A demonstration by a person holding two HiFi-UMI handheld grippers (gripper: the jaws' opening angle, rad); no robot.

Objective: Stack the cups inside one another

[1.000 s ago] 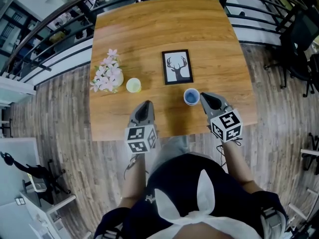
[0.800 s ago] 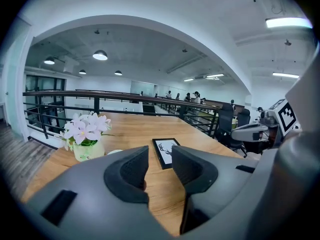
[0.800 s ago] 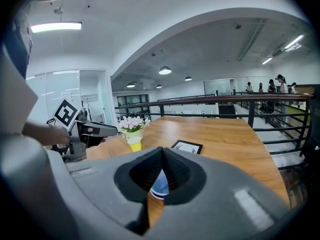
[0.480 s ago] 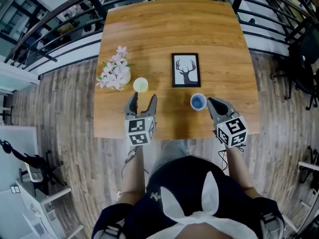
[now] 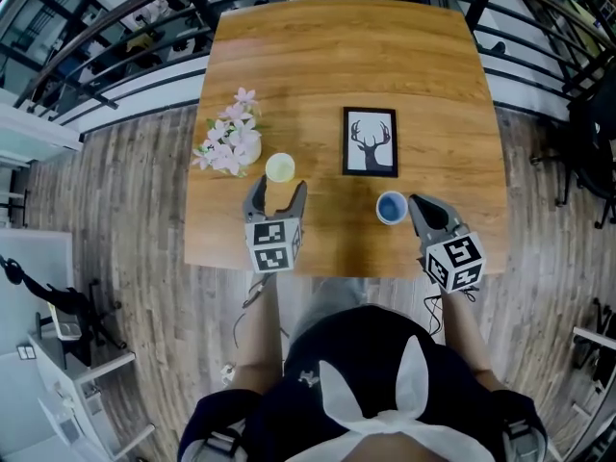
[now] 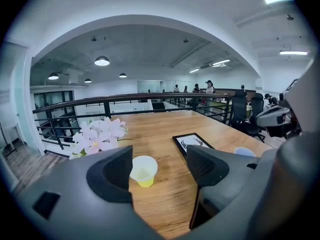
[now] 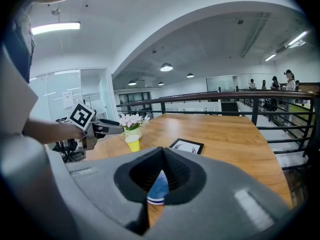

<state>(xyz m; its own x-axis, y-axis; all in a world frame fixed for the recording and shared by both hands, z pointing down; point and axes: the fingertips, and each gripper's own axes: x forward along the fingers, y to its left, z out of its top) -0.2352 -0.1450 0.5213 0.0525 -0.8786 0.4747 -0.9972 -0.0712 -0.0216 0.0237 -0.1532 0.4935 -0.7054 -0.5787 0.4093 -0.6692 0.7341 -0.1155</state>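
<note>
It is bright here. Round ceiling lamps (image 6: 102, 61) and a strip light (image 7: 55, 27) shine from above. Both gripper views bend at the edges (black corners too). The table (image 5: 423, 85) shines softly, with a shadow by my left gripper (image 5: 278, 191).

Two small cups stand in view: one pale yellow paper cup (image 5: 280, 167) and one white cup with a blue inside (image 5: 392, 207). There is one black-framed picture of a deer's head (image 5: 370, 141) and one small white pot of pink and white flowers (image 5: 229, 145). These four things share one square wooden table (image 5: 346, 56). Dark office chairs (image 6: 240, 109) stand beyond it; their number cannot be told.
</note>
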